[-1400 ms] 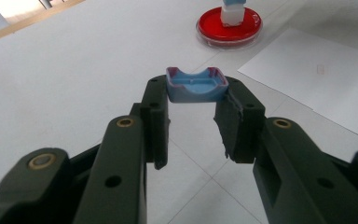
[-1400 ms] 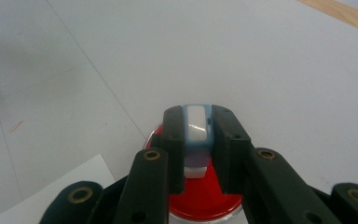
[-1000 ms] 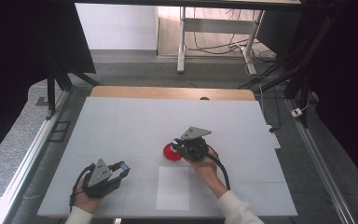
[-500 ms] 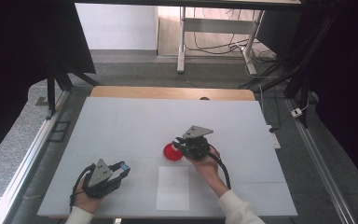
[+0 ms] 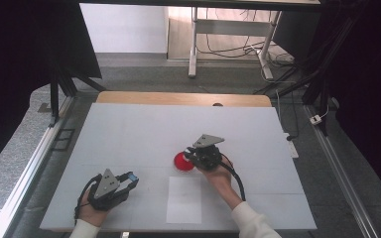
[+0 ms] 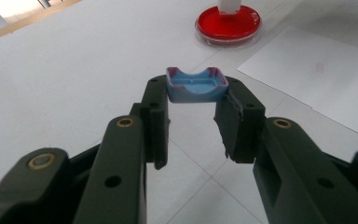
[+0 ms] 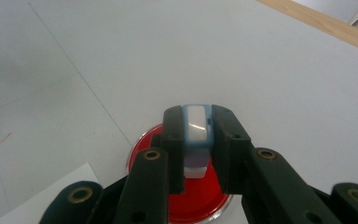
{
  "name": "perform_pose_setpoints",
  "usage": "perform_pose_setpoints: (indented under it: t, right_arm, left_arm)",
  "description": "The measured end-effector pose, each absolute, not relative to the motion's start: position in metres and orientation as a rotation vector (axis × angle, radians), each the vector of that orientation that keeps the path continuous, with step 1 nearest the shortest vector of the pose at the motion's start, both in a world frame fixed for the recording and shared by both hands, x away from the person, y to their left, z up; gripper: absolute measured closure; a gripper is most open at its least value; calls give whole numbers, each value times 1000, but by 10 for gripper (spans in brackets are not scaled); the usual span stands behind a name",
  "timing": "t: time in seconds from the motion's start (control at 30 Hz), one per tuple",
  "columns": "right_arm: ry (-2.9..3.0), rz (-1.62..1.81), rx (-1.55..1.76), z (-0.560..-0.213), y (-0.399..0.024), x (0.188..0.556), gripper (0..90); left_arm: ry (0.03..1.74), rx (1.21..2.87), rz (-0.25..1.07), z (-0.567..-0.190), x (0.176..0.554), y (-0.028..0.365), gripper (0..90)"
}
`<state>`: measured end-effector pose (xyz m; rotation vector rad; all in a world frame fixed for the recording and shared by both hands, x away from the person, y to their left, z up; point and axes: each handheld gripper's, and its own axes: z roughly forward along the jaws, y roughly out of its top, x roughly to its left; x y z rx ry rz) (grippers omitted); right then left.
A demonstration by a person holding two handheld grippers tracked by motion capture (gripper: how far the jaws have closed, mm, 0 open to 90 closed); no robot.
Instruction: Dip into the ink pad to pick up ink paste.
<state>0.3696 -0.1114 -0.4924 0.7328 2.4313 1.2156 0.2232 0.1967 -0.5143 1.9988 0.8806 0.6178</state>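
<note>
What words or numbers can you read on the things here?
None: no word, number or sign can be read.
The white paper sheet carries one faint small mark, too small to read.
The red dish shows no label.
The blue cap in the left claw and the white and blue piece in the right claw are plain.

The table (image 5: 129, 134) surface is open along its far half and left side, allowing unobstructed passage. Obstacles are the red dish (image 5: 182, 161) at centre, the white sheet (image 5: 184, 199) lying flat just before it, and the right gripper (image 5: 191, 157) over the dish's right edge.
</note>
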Motion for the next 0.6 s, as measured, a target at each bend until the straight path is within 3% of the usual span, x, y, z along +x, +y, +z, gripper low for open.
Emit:
perform_pose_setpoints:
  t: [0.6]
  right_arm:
    - [2447,1186,734,-499,-109,371,751]
  left_arm:
    - [879,2000,617,-514,223,197,646]
